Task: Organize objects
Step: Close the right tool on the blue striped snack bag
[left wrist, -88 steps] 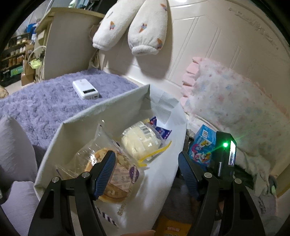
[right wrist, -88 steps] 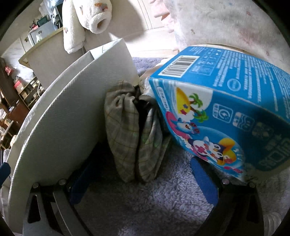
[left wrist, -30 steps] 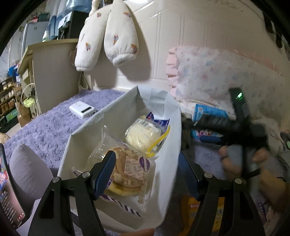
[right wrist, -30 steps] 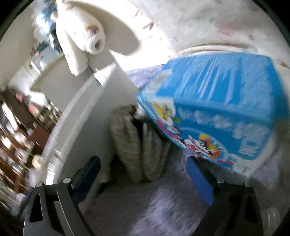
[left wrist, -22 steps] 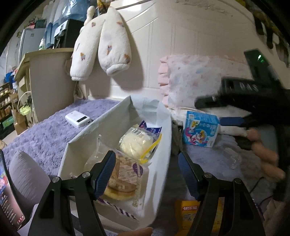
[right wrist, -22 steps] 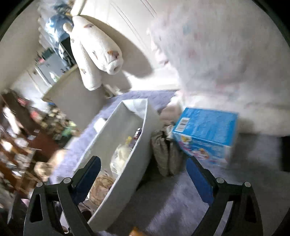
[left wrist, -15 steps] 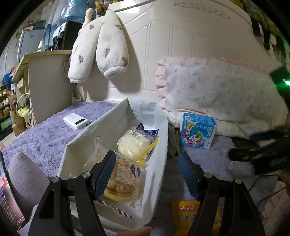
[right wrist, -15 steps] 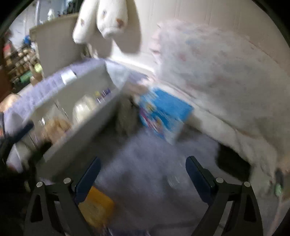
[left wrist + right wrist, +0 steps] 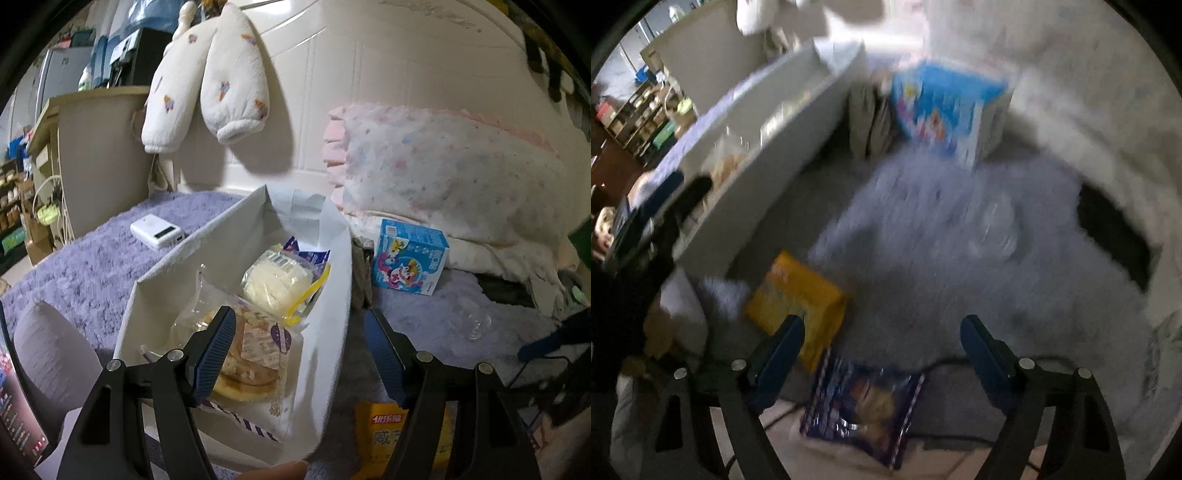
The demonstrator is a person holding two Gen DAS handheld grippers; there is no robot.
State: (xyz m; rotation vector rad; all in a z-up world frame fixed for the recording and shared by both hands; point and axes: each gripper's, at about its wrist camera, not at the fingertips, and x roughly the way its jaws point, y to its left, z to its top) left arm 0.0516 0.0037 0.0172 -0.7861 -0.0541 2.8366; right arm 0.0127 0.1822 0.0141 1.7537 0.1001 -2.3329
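Observation:
A white fabric bin (image 9: 332, 295) stands on the purple blanket and holds wrapped pastries (image 9: 255, 347) and a pale bun pack (image 9: 277, 280). My left gripper (image 9: 299, 350) is open and empty over the bin's near right corner. A blue cartoon carton (image 9: 408, 258) stands right of the bin; it also shows blurred in the right wrist view (image 9: 945, 107). My right gripper (image 9: 882, 350) is open and empty above a yellow snack pack (image 9: 798, 299) and a dark snack bag (image 9: 864, 406). The yellow pack also shows in the left wrist view (image 9: 384, 432).
A white power bank (image 9: 157, 232) lies on the blanket left of the bin. A checked cloth pouch (image 9: 362, 273) is wedged between bin and carton. A floral pillow (image 9: 461, 177) leans on the headboard. A clear plastic lid (image 9: 476, 323) and a black cable (image 9: 532, 365) lie at right.
My right gripper has let go of the blue carton, pulled back and low toward the near snack packs. The carton now stands by the pillow. My left gripper has risen slightly.

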